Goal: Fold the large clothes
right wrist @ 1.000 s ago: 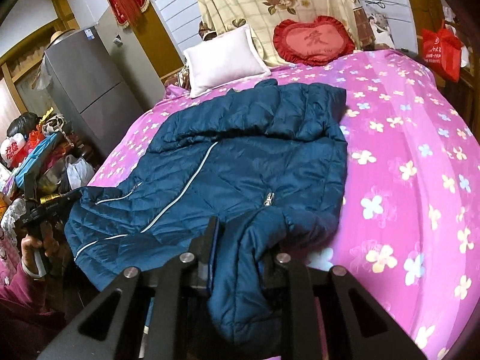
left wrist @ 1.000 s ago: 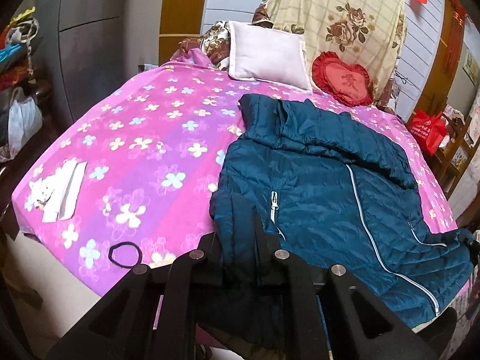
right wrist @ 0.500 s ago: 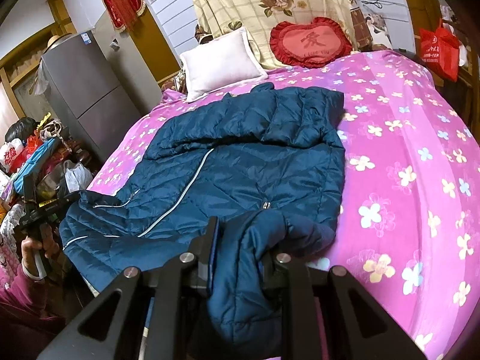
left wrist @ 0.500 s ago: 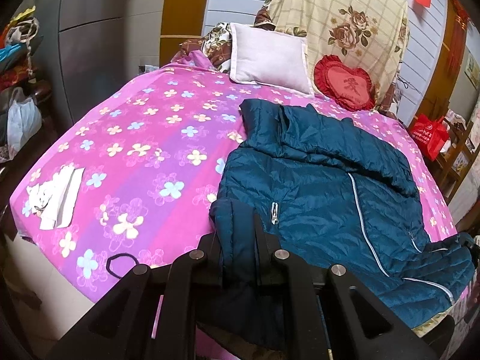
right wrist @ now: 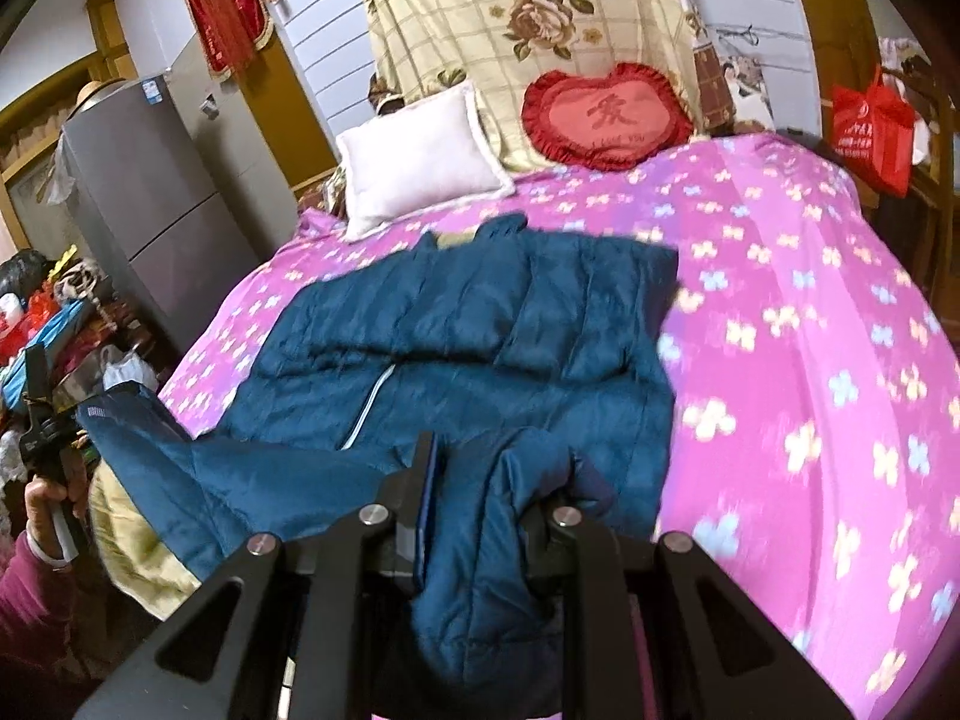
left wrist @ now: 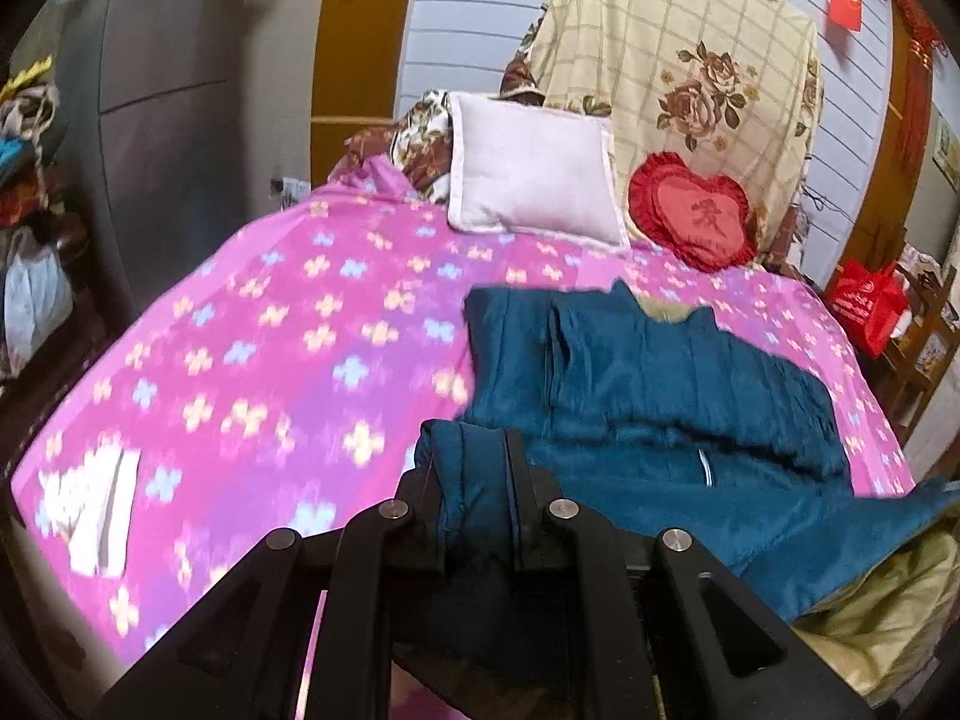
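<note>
1. L gripper (left wrist: 477, 474) was clamped on the near hem corner of the teal puffer jacket (left wrist: 648, 396); R gripper (right wrist: 486, 480) was clamped on the other near corner, w/ a thick wad of fabric bunched between its jaws.
2. Jacket lay zip-side up on the pink floral bedsheet (left wrist: 270, 360), collar toward the white pillow (right wrist: 420, 162) and red heart cushion (right wrist: 606, 114). Its near edge was lifted off the bed, yellowish lining showing underneath.
3. You appeared to be at the hem-to-collar fold. To do it well you needed both corners at equal height and equally far fwd, so the crease ran straight across the body.
4. You needed the hem kept taut between the two grippers; slack in the middle would likely have sagged and folded crooked.
5. Puffer fabric is slick and springy, so prob. best was to carry the hem clear over the body, not drag it, or the lower layer would shift toward the pillow.
6. You'd have wanted hem edge landed on shoulder line, sides matched, before letting go.
7. Risk: R grip held a bulky wad, which could've slipped unevenly.
</note>
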The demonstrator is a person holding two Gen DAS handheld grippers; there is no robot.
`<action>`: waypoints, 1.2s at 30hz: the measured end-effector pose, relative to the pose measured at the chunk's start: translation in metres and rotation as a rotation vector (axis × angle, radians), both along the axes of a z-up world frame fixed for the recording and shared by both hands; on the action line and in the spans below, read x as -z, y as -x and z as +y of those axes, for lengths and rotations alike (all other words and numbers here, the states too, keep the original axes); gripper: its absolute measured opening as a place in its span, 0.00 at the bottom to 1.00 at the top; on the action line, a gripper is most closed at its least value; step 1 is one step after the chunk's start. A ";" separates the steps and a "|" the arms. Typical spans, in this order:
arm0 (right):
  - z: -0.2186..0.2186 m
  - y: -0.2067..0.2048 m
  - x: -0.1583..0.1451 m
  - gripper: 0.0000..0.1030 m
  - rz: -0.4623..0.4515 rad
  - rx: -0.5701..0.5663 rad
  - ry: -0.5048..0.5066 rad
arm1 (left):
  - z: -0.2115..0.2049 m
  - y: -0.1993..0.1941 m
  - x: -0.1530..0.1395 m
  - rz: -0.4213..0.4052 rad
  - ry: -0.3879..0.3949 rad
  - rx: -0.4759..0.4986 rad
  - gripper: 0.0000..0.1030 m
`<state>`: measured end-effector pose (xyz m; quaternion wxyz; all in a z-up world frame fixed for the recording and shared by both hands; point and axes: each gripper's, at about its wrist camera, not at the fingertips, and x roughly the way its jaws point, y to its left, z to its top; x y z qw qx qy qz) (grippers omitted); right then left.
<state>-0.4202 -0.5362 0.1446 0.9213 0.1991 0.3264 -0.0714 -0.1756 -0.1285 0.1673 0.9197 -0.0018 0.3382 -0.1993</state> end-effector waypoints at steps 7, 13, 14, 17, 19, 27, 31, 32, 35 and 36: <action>-0.042 -0.065 -0.023 0.19 -0.031 0.071 0.048 | -0.054 -0.069 -0.011 -0.064 -0.061 -0.047 0.00; -0.090 -0.134 -0.015 0.19 -0.015 0.149 0.032 | -0.090 -0.133 0.006 -0.031 -0.070 -0.095 0.00; -0.097 -0.147 -0.012 0.19 -0.012 0.156 0.036 | -0.096 -0.142 0.010 -0.031 -0.076 -0.103 0.00; -0.113 -0.179 -0.005 0.19 -0.013 0.168 0.049 | -0.115 -0.171 0.019 -0.034 -0.086 -0.120 0.00; -0.122 -0.197 0.000 0.19 -0.020 0.187 0.050 | -0.124 -0.186 0.027 -0.030 -0.071 -0.110 0.00; -0.163 -0.261 0.086 0.21 0.094 0.313 -0.072 | -0.095 -0.196 0.042 0.065 0.108 -0.050 0.31; -0.167 -0.265 0.095 0.24 0.069 0.331 -0.106 | -0.075 -0.170 0.026 0.009 0.101 -0.027 0.32; -0.168 -0.264 0.093 0.30 0.061 0.333 -0.128 | -0.070 -0.163 0.022 -0.008 0.102 -0.023 0.34; -0.171 -0.249 0.076 0.62 -0.053 0.324 -0.184 | -0.063 -0.147 0.020 -0.034 0.096 -0.010 0.35; -0.171 -0.241 0.067 0.73 -0.111 0.323 -0.216 | -0.064 -0.143 0.022 -0.035 0.091 0.001 0.35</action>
